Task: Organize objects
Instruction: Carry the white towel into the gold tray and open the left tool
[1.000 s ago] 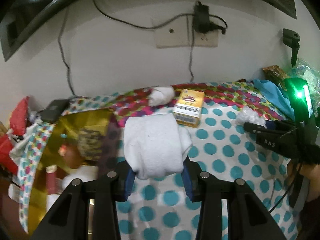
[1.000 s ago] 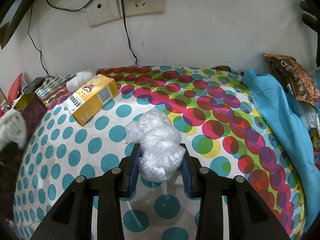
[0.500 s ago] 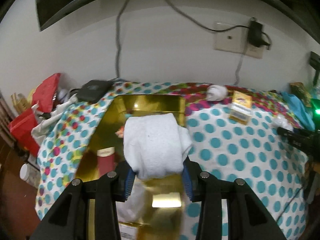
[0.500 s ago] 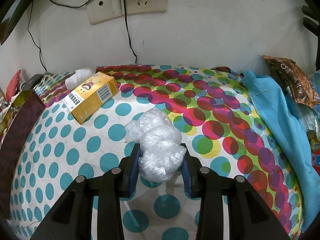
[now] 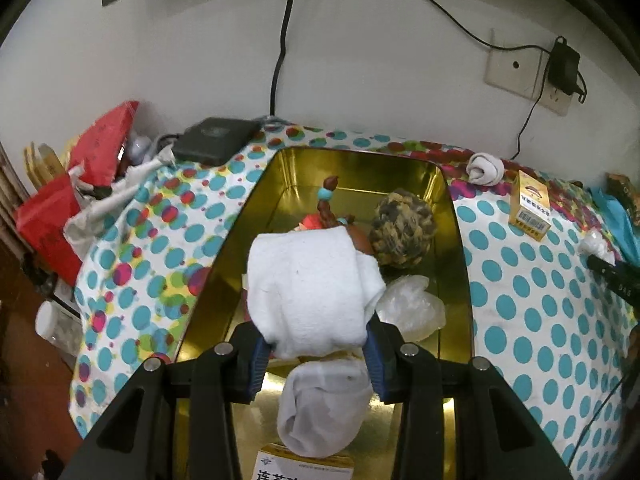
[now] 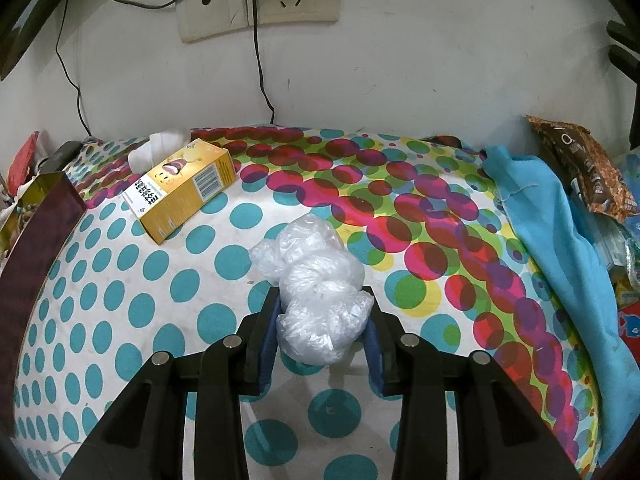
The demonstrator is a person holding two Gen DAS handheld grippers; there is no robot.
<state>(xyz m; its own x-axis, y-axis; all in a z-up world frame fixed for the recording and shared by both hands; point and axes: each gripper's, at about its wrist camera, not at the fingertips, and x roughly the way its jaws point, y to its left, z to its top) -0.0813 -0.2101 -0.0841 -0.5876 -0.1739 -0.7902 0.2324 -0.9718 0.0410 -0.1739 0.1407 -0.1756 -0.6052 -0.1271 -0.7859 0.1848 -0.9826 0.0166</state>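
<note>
The left wrist view looks down into a gold tin (image 5: 256,208) that fills the middle of the frame. The left gripper (image 5: 316,356) is clamped on a rolled white sock (image 5: 308,292), held above the tin's interior. Only this view shows the tin's contents: a doll with a braid (image 5: 326,208), a woven ball (image 5: 402,230), a crumpled clear bag (image 5: 412,304), another white sock (image 5: 324,408) at lower centre and a printed box (image 5: 304,466) at the bottom edge. Another rolled sock (image 5: 486,166) and a yellow box (image 5: 530,210) lie on the dotted cloth (image 5: 532,320) at upper right.

The right wrist view shows only the tin's dark outer wall at the left edge. Here the right gripper (image 6: 322,336) squeezes a wad of clear plastic (image 6: 320,292) at the centre, low over the dotted worktop. Only this view shows the blue cloth (image 6: 560,236) and a brown snack packet (image 6: 588,168) at right.
</note>
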